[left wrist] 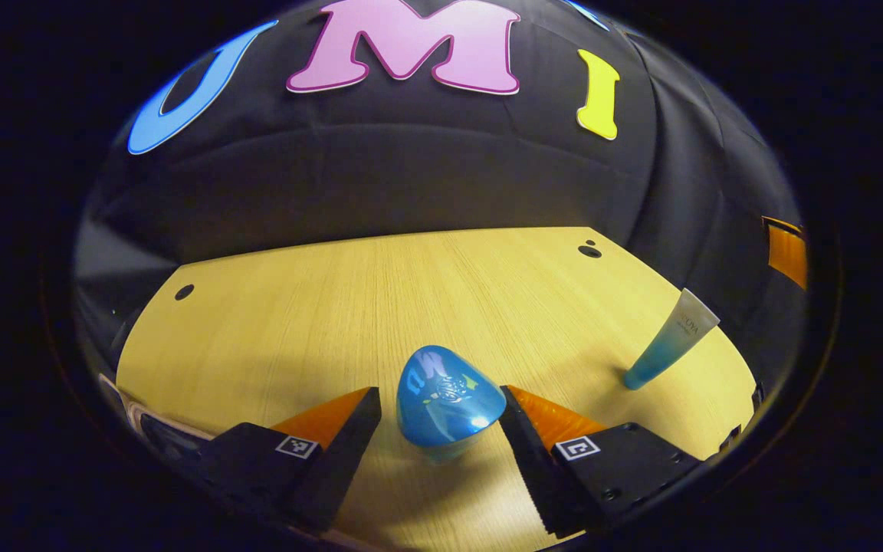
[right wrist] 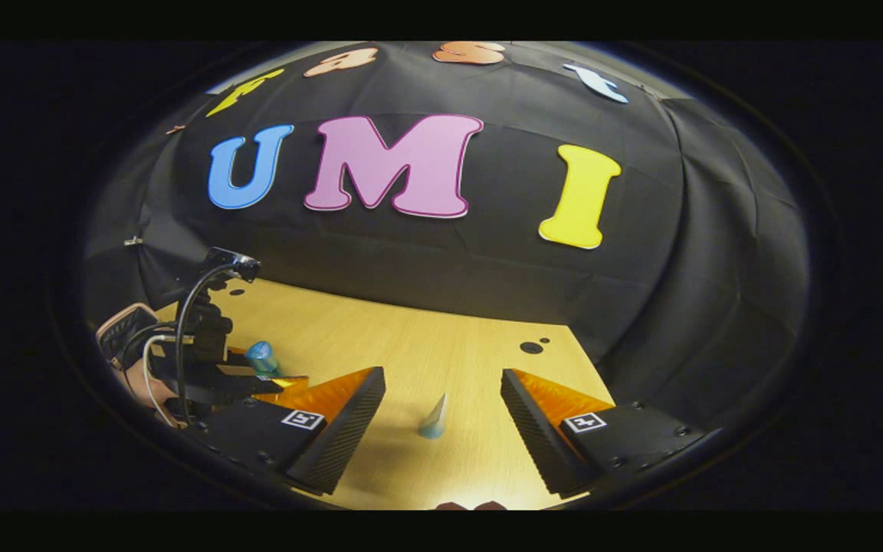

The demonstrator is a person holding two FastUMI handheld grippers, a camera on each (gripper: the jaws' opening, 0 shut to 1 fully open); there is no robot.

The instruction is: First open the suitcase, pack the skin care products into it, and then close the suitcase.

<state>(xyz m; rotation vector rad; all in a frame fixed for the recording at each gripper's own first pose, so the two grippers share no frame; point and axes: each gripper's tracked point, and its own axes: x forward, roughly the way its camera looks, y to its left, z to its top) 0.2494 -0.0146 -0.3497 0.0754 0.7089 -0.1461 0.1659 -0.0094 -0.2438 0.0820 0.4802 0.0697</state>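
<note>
Gloss on the blue bottle (left wrist: 449, 402) suggests slipperiness — it is framed by the left gripper's (left wrist: 440, 418) parted, non-touching fingers; a low grip is advised — right gripper (right wrist: 441, 410) gapes.

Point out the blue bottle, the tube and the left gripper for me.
Blue bottle (left wrist: 449, 402): left gripper view, on its glossy top.
Tube (left wrist: 671, 339): left gripper view, mid-body.
Left gripper (left wrist: 439, 418): left gripper view, midway between its fingertips, fingers apart around the bottle.
</note>
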